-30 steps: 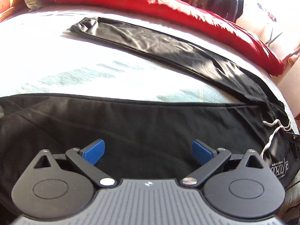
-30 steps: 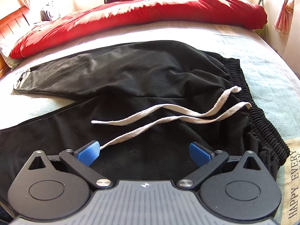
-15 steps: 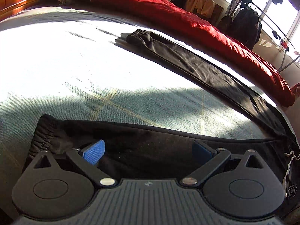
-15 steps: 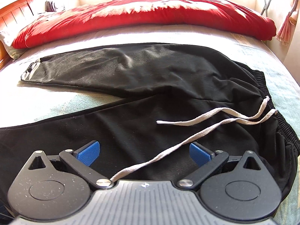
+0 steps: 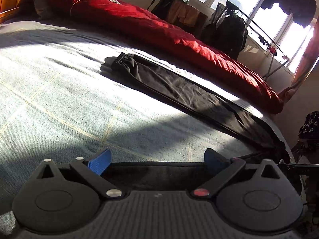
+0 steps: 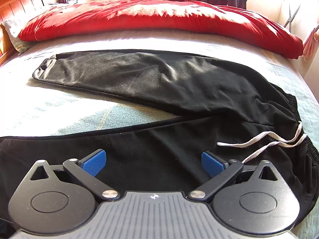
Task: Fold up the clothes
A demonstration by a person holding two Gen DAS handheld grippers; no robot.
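A sunlit bed [image 6: 59, 107] with a pale blue cover carries a red duvet [image 6: 159, 18] along its far side. Black trousers [image 6: 159, 83] lie spread across it, legs apart, white drawstring [image 6: 259, 141] loose at the waistband. The left gripper [image 5: 157, 162] and right gripper [image 6: 152, 162] both hang spread wide over the near leg.

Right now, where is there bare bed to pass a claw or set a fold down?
Bare blanket lies in the wedge between the two legs of the black pants, widening toward the cuffs. A thin strip runs between the far leg and red duvet. Crowded near the waistband, where the drawstring trails.
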